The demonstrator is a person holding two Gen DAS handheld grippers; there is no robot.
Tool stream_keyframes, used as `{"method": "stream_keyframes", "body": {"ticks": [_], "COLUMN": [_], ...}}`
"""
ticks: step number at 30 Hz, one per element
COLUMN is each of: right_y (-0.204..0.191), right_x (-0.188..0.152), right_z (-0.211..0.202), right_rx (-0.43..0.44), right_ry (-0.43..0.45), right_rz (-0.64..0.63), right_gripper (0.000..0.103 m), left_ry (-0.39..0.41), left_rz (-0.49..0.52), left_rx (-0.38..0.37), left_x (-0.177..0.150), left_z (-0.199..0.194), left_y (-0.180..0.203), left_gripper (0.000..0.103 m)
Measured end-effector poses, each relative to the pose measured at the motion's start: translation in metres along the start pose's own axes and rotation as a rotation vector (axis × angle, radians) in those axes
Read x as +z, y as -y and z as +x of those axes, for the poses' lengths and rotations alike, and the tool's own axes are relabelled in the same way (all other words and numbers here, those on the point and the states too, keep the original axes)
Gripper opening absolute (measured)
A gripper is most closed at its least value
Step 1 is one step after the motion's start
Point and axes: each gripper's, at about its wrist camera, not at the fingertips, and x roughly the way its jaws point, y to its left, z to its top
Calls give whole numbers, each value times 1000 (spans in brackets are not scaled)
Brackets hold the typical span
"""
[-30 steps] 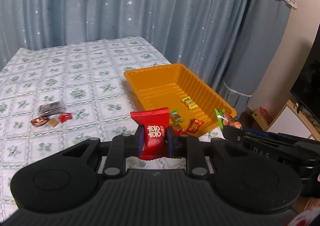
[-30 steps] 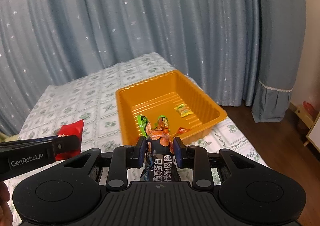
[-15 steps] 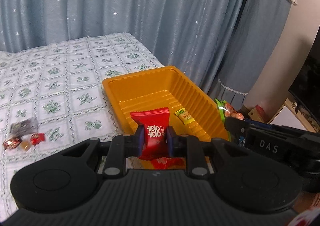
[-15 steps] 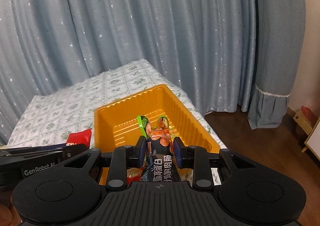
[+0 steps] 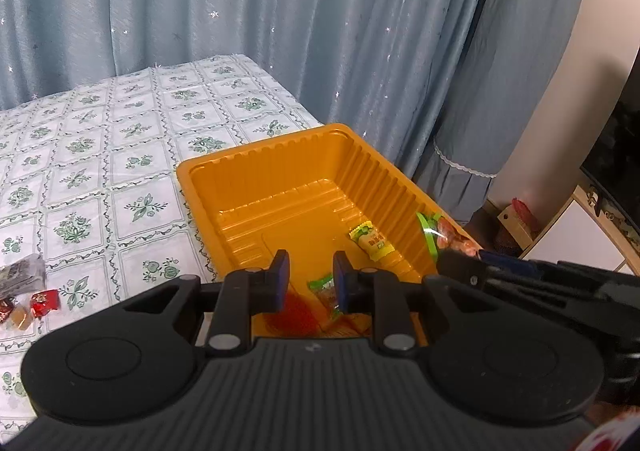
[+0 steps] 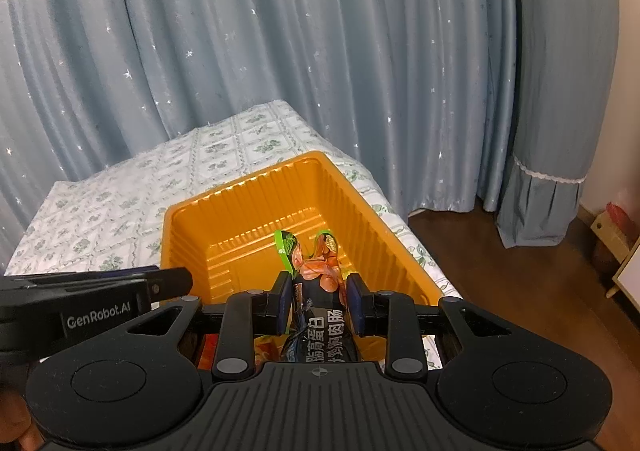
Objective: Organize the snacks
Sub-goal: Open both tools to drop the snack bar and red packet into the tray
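An orange tray (image 5: pixel 280 155) sits on the flowered tablecloth; it also shows in the right wrist view (image 6: pixel 224 203). My left gripper (image 5: pixel 307 275) is open and empty above the tray's near end. A red packet (image 5: pixel 294 311) lies blurred in the tray below it, beside a green candy (image 5: pixel 324 287) and a yellow candy (image 5: pixel 370 241). My right gripper (image 6: pixel 319 291) is shut on a dark snack packet with green and orange top (image 6: pixel 316 263), held over the tray. That packet's top shows in the left wrist view (image 5: pixel 436 231).
Small wrapped candies (image 5: pixel 40 301) and a dark packet (image 5: pixel 22 277) lie on the tablecloth (image 5: pixel 100 155) at the left. Blue curtains hang behind. Wooden floor (image 6: pixel 520 271) and low furniture are to the right of the table.
My left gripper has opened and let go of the red packet, which now lies in the tray. Both grippers moved forward over the tray.
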Motion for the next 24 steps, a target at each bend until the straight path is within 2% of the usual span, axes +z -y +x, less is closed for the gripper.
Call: {"method": "stream_keyframes", "body": {"ticks": [8,17,19,22,24], "right_y": [3,-4,-6,-6,-5], "right_x": [1,3,4,4,5], "right_z": [8,9,11,13,11], "right_rx": [4,47,68,106,111], "right_ry": [-6,-10,-10,-8,-1], "right_rz": [7,10,19,37,50], "right_gripper": [30,30,30,31,31], "left_ry": [16,16,13,9,9], "left_rz": [-30,-72,-78,-95,-103], "left_rx": [19,56,61,72,84], "left_x": [-2,-16,-19,-24,-28], "left_z": [-6,-24,-27,-30,-34], "left_y": [-14,-35,-37,-42,-45], "left_gripper": [21,22,24,33,34]}}
